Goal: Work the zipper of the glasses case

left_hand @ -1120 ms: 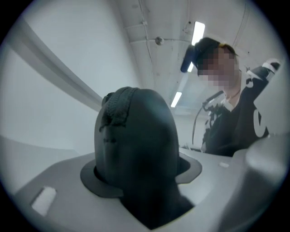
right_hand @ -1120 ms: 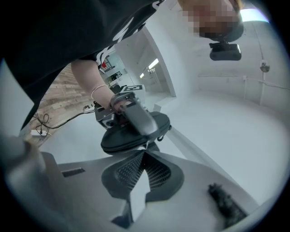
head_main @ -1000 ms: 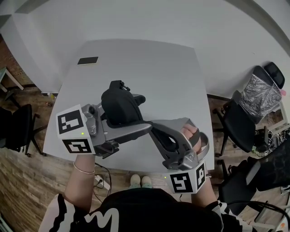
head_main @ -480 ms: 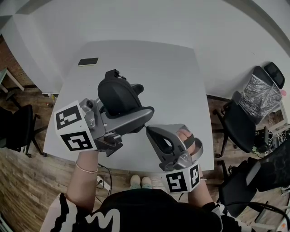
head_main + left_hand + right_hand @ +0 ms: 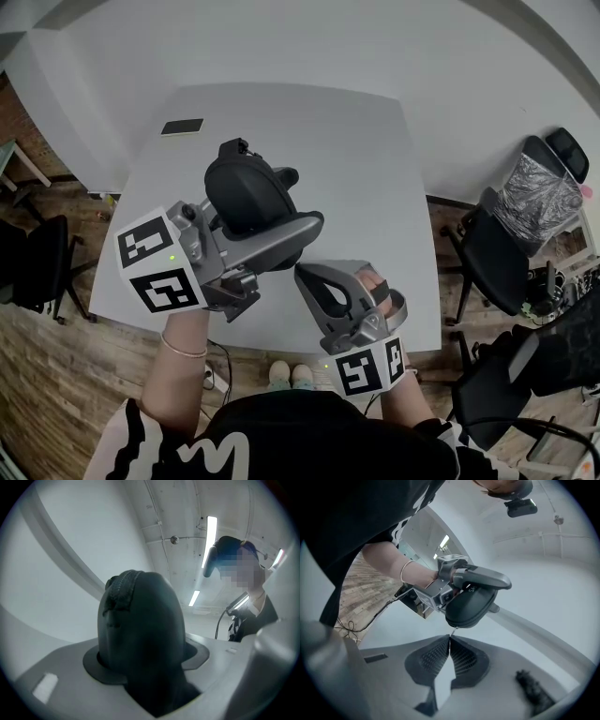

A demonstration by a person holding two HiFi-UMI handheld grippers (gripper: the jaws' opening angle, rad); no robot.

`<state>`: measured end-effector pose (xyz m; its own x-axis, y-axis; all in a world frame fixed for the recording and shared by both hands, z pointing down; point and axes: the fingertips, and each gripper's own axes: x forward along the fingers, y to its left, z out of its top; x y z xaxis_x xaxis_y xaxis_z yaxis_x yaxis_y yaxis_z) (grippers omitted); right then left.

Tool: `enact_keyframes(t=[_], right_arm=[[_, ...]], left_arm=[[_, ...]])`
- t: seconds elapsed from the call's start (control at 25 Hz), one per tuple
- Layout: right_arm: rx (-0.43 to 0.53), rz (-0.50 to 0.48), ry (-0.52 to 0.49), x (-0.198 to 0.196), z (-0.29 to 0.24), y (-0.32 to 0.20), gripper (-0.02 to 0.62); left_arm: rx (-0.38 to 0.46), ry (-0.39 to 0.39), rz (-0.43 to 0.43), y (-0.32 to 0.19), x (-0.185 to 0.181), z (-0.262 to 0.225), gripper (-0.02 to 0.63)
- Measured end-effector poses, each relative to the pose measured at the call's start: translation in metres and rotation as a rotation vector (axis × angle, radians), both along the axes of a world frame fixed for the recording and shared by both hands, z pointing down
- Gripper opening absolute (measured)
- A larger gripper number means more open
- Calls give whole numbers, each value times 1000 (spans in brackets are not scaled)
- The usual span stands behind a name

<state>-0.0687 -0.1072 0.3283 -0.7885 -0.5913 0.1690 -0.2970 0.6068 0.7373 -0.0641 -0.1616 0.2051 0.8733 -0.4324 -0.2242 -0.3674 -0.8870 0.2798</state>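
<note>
Surface: one grey table (image 5: 356, 150), mostly bare, pushed near white walls (image 5: 281, 37). Wood-pattern floor (image 5: 56, 375).

Counts:
- 1 small dark flat thing (image 5: 182, 126) on the table's far left corner
- 1 black chair (image 5: 33, 267) on the left
- at least 2 black chairs on the right (image 5: 497, 258) (image 5: 502, 384), the nearer one with a silver-wrapped back
- 1 case
- 2 grippers, each with a marker cube

The case (image 5: 246, 187) is black and held up above the table, not touching it. The left gripper (image 5: 258, 230) is clamped on it, jaws wide across its body, one end sticking out past them.

Right gripper (image 5: 302, 274): jaws together just below the case. The tips meet at the end of the zip pull (image 5: 453, 631) hanging from it and look pinched on the pull.
</note>
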Motion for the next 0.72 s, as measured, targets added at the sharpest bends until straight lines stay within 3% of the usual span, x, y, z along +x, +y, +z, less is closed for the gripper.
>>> enact_keyframes(t=[0.4,0.56,0.72], right_arm=[[-51,21,-66,15,7,2,7],[-100,136,-167,35,5,-12,8],[-225,259,-445,62,-18,-35,8]], left_arm=[[12,-1,-40,3,14,6,304],[43,-36,-225,-5,-9,20,304],[102,-117,-490,-10,-32,34,304]])
